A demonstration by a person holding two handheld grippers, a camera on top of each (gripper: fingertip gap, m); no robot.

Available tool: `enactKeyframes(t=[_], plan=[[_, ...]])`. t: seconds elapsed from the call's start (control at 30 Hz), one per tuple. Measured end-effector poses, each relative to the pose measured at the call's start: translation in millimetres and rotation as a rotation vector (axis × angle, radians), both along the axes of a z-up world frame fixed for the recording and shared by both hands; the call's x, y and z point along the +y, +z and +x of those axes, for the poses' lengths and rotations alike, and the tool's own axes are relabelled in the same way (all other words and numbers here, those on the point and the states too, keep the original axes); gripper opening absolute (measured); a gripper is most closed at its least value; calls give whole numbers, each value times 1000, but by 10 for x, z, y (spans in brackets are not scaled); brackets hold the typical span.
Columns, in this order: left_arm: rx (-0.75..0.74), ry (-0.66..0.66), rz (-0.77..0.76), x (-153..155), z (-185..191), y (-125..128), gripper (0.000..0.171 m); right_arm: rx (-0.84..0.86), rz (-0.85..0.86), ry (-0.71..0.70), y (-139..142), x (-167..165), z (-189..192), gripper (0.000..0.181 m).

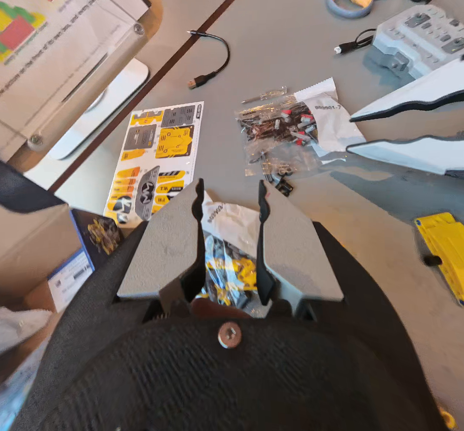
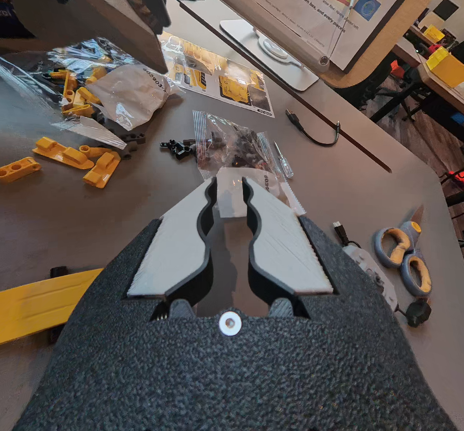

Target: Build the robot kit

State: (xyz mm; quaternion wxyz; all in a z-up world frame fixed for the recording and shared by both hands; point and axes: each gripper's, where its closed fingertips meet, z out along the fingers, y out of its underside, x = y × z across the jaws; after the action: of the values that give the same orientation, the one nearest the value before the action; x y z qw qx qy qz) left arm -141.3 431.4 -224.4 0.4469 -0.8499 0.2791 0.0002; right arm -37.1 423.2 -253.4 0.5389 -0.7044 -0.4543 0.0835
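My left gripper is open, its grey fingers on either side of a clear bag of yellow pieces on the grey table. One of its fingers hangs over that bag in the right wrist view. My right gripper is open and empty, with its tips over the white end of a bag of small black and red pieces. It also shows at the right of the left wrist view, next to that bag.
Loose yellow pieces and small black pieces lie on the table. So do a sticker sheet, a small screwdriver, a USB cable, scissors, a grey device and a long yellow panel. A cardboard box stands at the left.
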Motion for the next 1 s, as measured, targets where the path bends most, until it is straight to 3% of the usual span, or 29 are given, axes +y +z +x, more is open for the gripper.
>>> enactKeyframes(t=[0.13,0.27,0.53,0.6,0.73,0.8,1.0], plan=[[139,-110,-33,200,158,-66,42,-10,-22,-13,-33,100,-33,34],[199,-252,-97,264,370,-195,51,-52,-23,-18,-87,128,-56,36],[300,-327,-103,336,460,-428,56,-85,-48,-20,-153,189,-92,41],[309,-334,-115,331,482,-490,47,-106,-50,-31,-179,213,-97,42],[277,-298,-105,389,522,-489,2,-120,-40,-46,-186,241,-91,17],[254,-293,-97,399,553,-463,0,-76,-26,-51,-118,248,-72,5],[172,-291,-115,363,667,-394,0,-16,-19,-89,-36,303,16,5]])
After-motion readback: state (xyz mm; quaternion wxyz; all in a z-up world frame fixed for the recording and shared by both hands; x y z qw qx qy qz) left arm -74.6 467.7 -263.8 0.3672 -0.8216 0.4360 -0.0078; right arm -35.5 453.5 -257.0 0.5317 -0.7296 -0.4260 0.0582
